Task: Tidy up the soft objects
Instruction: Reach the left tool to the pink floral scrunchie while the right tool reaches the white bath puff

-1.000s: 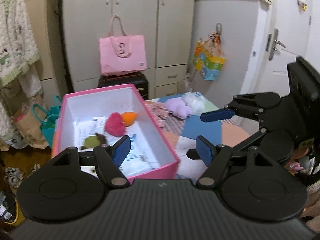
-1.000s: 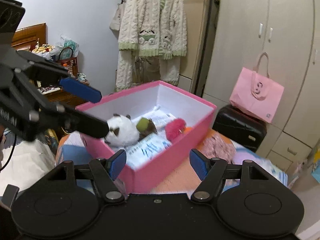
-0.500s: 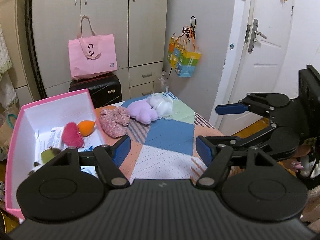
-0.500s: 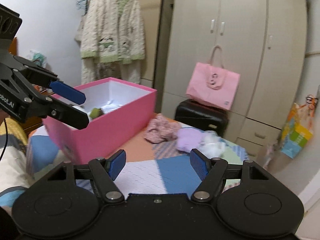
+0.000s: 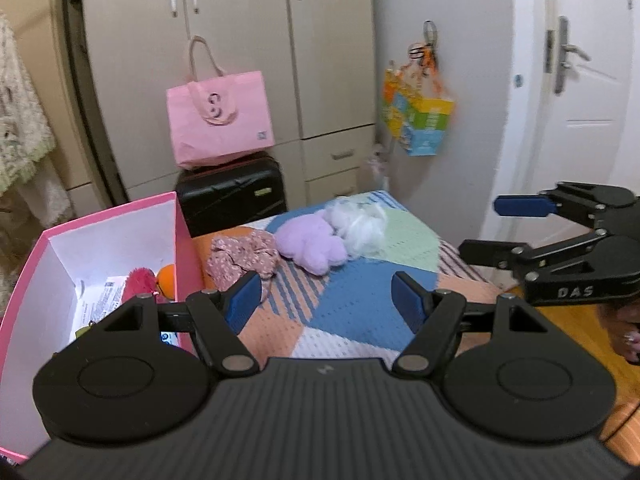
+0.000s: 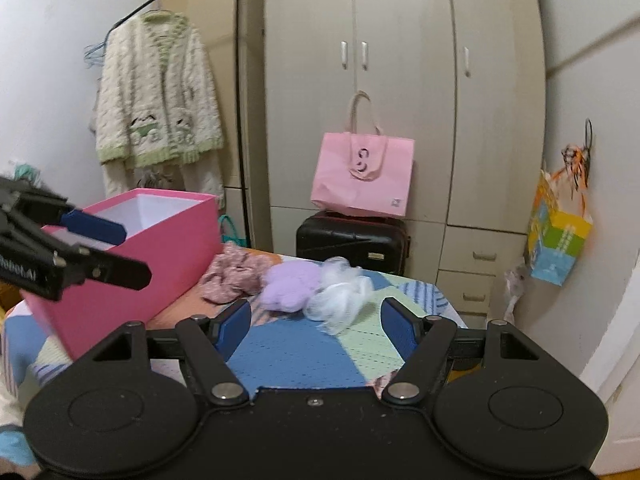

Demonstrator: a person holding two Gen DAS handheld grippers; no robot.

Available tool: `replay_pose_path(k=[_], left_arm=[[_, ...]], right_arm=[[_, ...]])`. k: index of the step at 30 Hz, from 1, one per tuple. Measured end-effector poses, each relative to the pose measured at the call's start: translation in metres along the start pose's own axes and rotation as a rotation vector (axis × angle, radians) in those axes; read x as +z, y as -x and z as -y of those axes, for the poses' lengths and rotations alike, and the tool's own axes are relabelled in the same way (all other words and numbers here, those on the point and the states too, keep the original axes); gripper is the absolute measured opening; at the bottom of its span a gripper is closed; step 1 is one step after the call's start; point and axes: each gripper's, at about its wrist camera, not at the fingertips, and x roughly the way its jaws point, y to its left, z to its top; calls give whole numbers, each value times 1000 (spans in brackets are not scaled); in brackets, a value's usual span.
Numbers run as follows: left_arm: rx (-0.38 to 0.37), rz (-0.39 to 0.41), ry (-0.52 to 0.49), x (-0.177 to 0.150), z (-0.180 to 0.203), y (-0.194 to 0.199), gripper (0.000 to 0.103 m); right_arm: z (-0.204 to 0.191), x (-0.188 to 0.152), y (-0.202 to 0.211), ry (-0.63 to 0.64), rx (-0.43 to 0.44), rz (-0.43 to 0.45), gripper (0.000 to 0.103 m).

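Note:
Three soft things lie in a row on the patchwork bed cover (image 5: 360,304): a pink floral cloth (image 5: 244,254) (image 6: 234,276), a lilac plush (image 5: 310,240) (image 6: 290,284) and a white fluffy tuft (image 5: 358,224) (image 6: 340,292). A pink box (image 5: 100,240) (image 6: 160,248) stands at the left; a magenta plush (image 5: 140,282) and an orange ball (image 5: 168,276) lie in it. My left gripper (image 5: 326,304) is open and empty, above the cover short of the cloth. My right gripper (image 6: 316,326) is open and empty, just short of the tuft.
A black suitcase (image 6: 352,240) with a pink tote bag (image 6: 362,176) on it stands past the bed's far edge, before the wardrobe. A knit cardigan (image 6: 156,96) hangs at the left. A colourful bag (image 5: 418,120) hangs on the wall by the door.
Both grippers have swung right, away from the pink box and toward the soft things on the cover. Both have stayed open and empty.

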Motion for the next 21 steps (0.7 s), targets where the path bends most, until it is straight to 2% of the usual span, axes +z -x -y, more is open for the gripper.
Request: replay_pose_path(k=[5, 10, 15, 19, 21], left_arm=[[113, 0, -4, -1, 9, -35, 69], [187, -7, 22, -2, 8, -67, 67], [275, 28, 70, 7, 8, -102, 67], [318, 18, 133, 12, -4, -127, 67], [353, -3, 160, 11, -11, -142, 67]], right_arm=[[23, 0, -22, -61, 19, -26, 76], [45, 2, -43, -131, 69, -23, 76], [58, 7, -73, -180, 132, -31, 76], [62, 13, -99, -210, 167, -47, 74], [63, 15, -114, -199, 170, -62, 69]])
